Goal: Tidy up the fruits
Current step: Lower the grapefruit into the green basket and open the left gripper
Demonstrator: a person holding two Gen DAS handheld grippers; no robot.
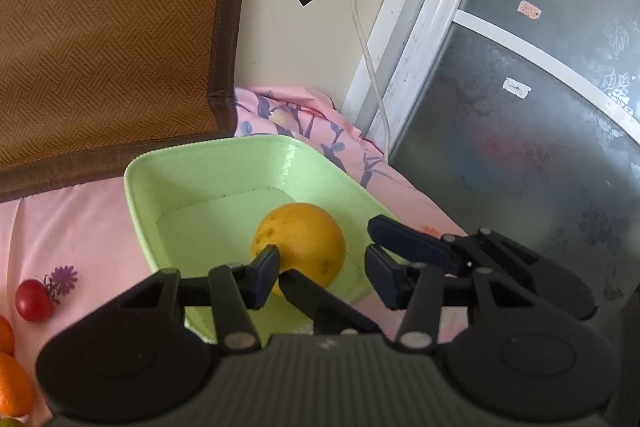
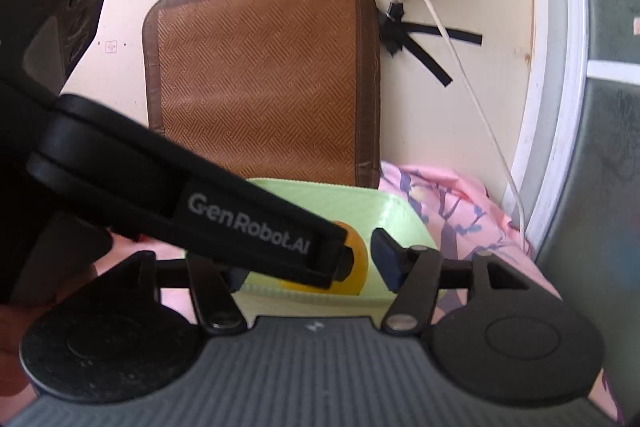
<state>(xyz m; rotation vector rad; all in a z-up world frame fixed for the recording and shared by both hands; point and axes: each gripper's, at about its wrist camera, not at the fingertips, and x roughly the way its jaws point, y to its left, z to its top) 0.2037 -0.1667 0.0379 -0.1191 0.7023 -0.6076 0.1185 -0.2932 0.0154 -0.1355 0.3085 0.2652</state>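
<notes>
The round yellow-orange fruit (image 1: 304,243) lies loose in the pale green plastic basin (image 1: 192,187) on pink flowered cloth (image 1: 80,227), evidently its sorting spot, so the left gripper (image 1: 324,277) and right gripper (image 2: 312,267) hover with jaws apart, clamping nothing.

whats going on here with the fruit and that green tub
A person is sorting fruit with two handheld grippers. One orange already lies in the green tub, which sits on a pink cloth. The left gripper hovers over the tub with the orange between its open fingers, not pinched. The right gripper is open and empty beside it. A cherry tomato and more oranges wait on the cloth.
</notes>
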